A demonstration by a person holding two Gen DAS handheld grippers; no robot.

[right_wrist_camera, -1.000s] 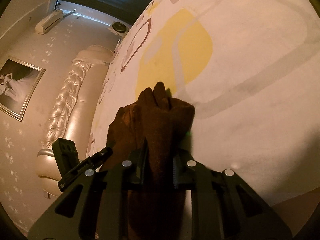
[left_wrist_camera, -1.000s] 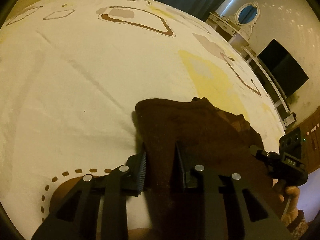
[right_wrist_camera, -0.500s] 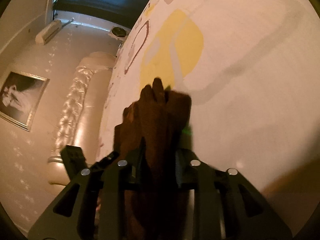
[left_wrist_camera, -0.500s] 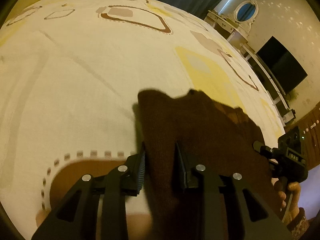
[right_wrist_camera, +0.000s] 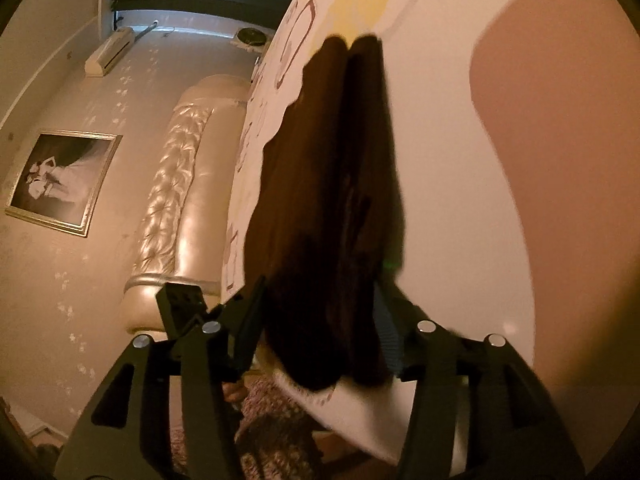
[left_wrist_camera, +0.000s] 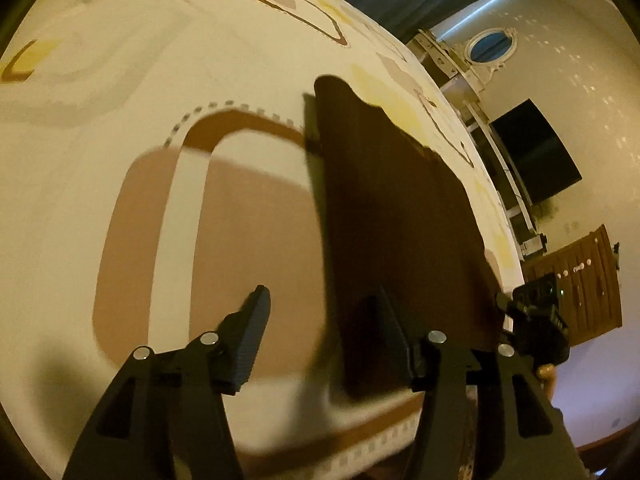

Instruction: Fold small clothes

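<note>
A dark brown garment (left_wrist_camera: 396, 216) lies spread flat on the patterned bed sheet (left_wrist_camera: 120, 60), reaching to the bed's near edge. My left gripper (left_wrist_camera: 320, 308) is open, its jaws wide apart over the garment's near left edge; the right finger is over the cloth, the left over bare sheet. In the right wrist view the same garment (right_wrist_camera: 332, 200) lies long between the jaws of my right gripper (right_wrist_camera: 320, 296), which is open and straddles its near end. The other gripper's body (left_wrist_camera: 540, 320) shows at the garment's right side.
The bed's near edge (left_wrist_camera: 360, 440) runs just under the left gripper. A padded headboard (right_wrist_camera: 180, 184) and a framed picture (right_wrist_camera: 60, 180) are to the left in the right wrist view. A TV (left_wrist_camera: 536, 156), a dresser (left_wrist_camera: 460, 68) and a wooden cabinet (left_wrist_camera: 580, 280) stand beyond the bed.
Both grippers have opened and let go of the brown garment. They have pulled back toward the bed's near edge, and the garment now lies stretched out flat.
</note>
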